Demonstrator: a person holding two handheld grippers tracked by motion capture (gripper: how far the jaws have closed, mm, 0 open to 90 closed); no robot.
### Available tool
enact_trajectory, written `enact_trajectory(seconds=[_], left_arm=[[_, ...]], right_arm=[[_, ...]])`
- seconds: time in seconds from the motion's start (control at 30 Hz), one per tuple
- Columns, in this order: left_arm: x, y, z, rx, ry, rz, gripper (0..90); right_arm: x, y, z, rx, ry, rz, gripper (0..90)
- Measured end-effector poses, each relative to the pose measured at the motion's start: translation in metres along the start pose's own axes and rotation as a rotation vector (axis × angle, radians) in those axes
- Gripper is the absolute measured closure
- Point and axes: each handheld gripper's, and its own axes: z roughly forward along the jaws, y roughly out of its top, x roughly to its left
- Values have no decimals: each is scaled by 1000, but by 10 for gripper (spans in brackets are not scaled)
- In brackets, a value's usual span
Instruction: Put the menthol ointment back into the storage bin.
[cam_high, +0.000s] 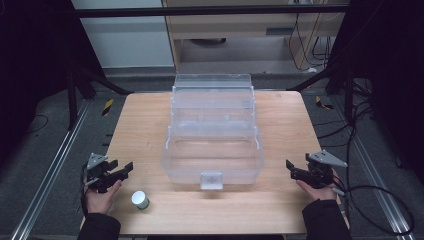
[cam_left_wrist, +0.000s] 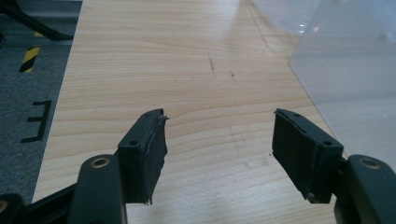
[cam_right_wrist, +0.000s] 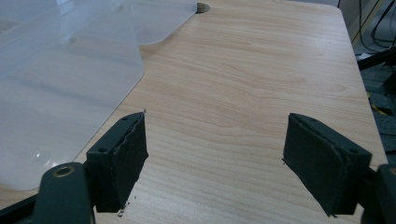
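Clear box: a see-through plastic storage box (cam_high: 212, 150) stands open at the middle of the table, its tiers stepped back toward the far edge and its latch tab facing the person; in the left gripper view its frosted wall (cam_left_wrist: 355, 79) rises at the right, and in the right gripper view its wall (cam_right_wrist: 60, 79) fills the left side
Small jar: a little white-topped jar (cam_high: 140, 199) stands upright on the wood near the front edge, just beside the left hand and apart from the box
Left gripper: the left gripper (cam_high: 121, 171) is held low at the table's left edge, pointing toward the box but well short of it; its jaws stand wide apart with only bare wood between them (cam_left_wrist: 218, 140)
Right gripper: the right gripper (cam_high: 296, 169) is held at the right edge, aimed inward at the box and clear of it; jaws spread wide, nothing between them (cam_right_wrist: 215, 149)
Hands: the left hand (cam_high: 100, 197) and the right hand (cam_high: 320, 190) each grasp a gripper from below, dark sleeves coming in from the bottom
Table: light wooden table (cam_high: 285, 130), grain running crosswise, with dark floor and cables around it
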Motion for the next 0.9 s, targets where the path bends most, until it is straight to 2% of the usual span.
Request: enact_trajectory(seconds=[0.03, 0.1, 0.3, 0.47, 0.57, 0.67, 0.9], left_arm=[[0, 0, 0, 0, 0, 0, 338], [-1, 4, -7, -5, -21, 22, 335], [1, 9, -18, -8, -51, 34, 315], [3, 12, -25, 13, -82, 67, 304], [1, 16, -32, 18, -91, 116, 284], [2, 18, -35, 18, -100, 134, 277], [5, 25, -48, 51, -151, 229, 264]], right_arm=[[0, 0, 0, 0, 0, 0, 217], [3, -2, -2, 12, -7, -32, 215], [1, -4, -1, 40, -12, -29, 228], [0, -5, 0, 56, -34, -42, 206], [0, -4, 1, 52, -41, -45, 196], [0, -4, 2, 59, -42, -47, 184], [0, -6, 5, 79, -40, -58, 178]])
